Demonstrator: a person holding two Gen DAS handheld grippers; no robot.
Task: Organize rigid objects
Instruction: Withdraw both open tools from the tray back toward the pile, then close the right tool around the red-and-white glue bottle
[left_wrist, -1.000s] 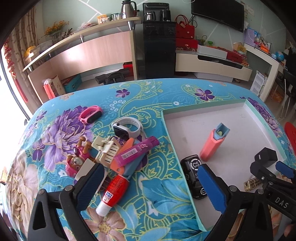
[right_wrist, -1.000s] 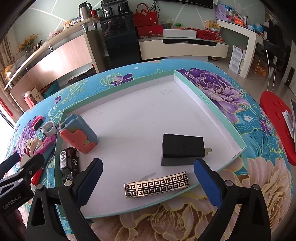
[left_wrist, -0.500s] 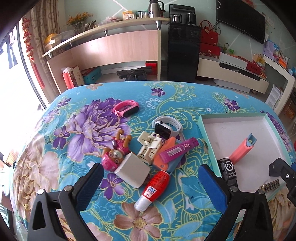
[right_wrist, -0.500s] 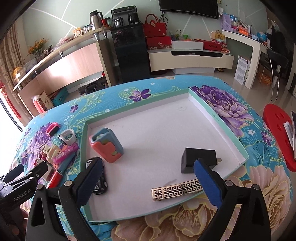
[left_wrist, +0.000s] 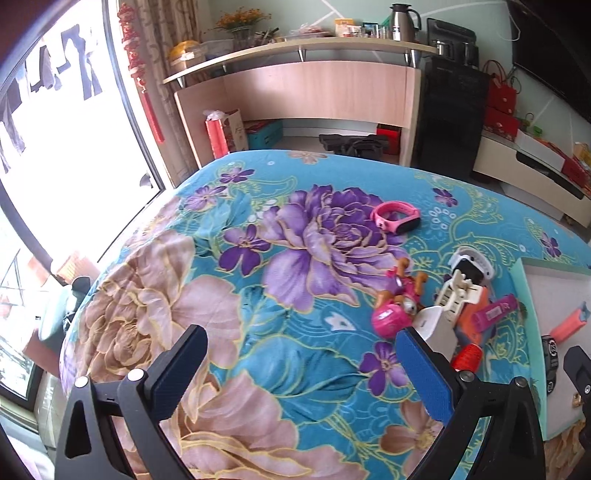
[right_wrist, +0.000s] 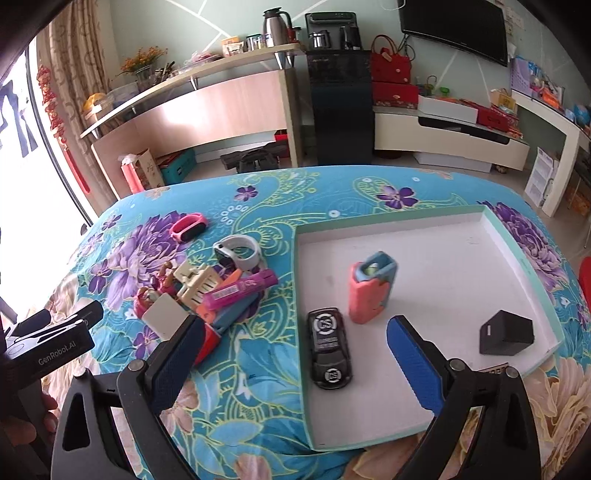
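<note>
A white tray (right_wrist: 413, 236) with a mint rim lies on the floral tablecloth. In it stand a pink and blue case (right_wrist: 371, 291), a black toy car (right_wrist: 330, 347) and a black charger (right_wrist: 506, 332). A pile left of the tray holds a white block (right_wrist: 164, 315), a cream clip (right_wrist: 194, 282), a purple tube (right_wrist: 240, 288), a grey watch (right_wrist: 238, 253) and a pink toy dog (left_wrist: 395, 306). A pink band (right_wrist: 188, 227) lies apart. My right gripper (right_wrist: 291, 365) is open over the tray's left edge. My left gripper (left_wrist: 306, 373) is open and empty over bare cloth, left of the pile.
The table's left edge (left_wrist: 122, 240) drops toward a bright window. A long wooden shelf (right_wrist: 207, 107), a black cabinet (right_wrist: 341, 110) and a TV stand (right_wrist: 450, 144) stand behind the table. The left gripper's body (right_wrist: 51, 343) shows at the right view's left edge.
Both grippers have pulled back and swung left. The left view went from the pile and tray to the cloth's left side. The right view now takes in the pile. Both stay open.
</note>
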